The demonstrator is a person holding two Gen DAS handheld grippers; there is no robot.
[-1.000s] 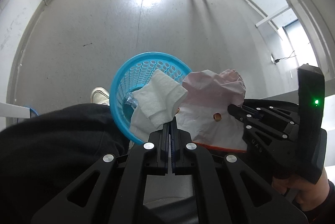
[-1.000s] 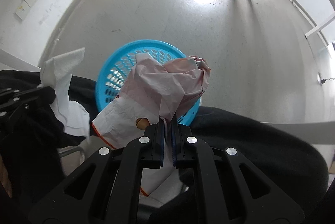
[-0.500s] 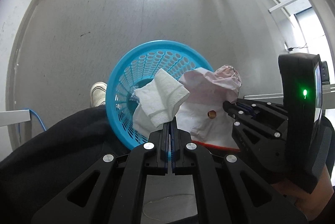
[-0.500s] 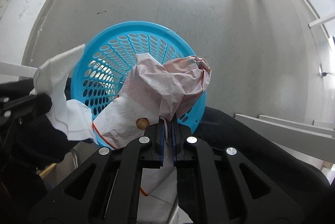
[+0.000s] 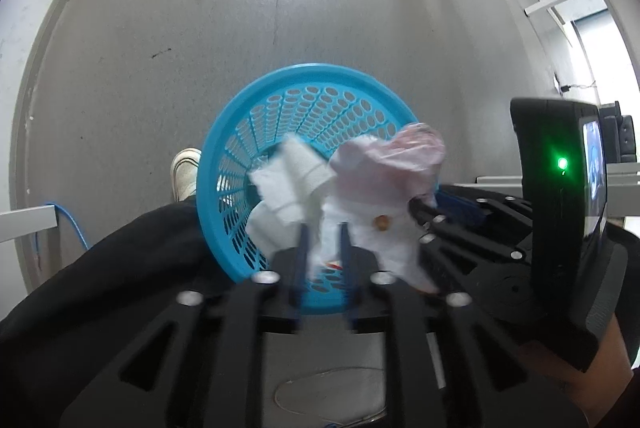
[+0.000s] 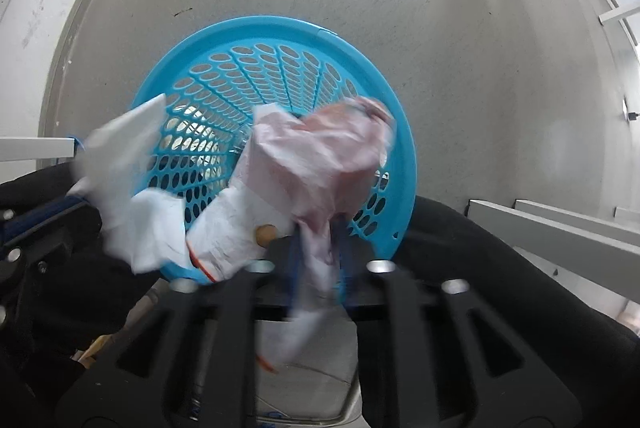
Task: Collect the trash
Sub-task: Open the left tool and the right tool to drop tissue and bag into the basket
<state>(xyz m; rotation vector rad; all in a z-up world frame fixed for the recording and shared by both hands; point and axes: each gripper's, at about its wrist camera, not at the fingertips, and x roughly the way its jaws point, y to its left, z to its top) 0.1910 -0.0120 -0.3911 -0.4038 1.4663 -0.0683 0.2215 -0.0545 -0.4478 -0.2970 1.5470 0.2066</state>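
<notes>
A grey floor [image 5: 160,27] fills both views, and on it stands a blue perforated plastic basket [image 5: 304,75], its mouth tipped toward the cameras between the person's dark-trousered legs [image 5: 100,268], a white shoe [image 5: 185,171] just beside its rim. Over the basket's opening hangs a crumpled pinkish-white paper bag [image 6: 320,155] with an orange edge, its tail between the blurred fingers of the right gripper [image 6: 316,252], whose jaws are opening, so the bag looks released though it is still between them. Beside it a white paper napkin [image 5: 292,179] sits above the left gripper [image 5: 322,248], whose jaws are also opening, with the napkin's lower edge between the parted fingers
</notes>
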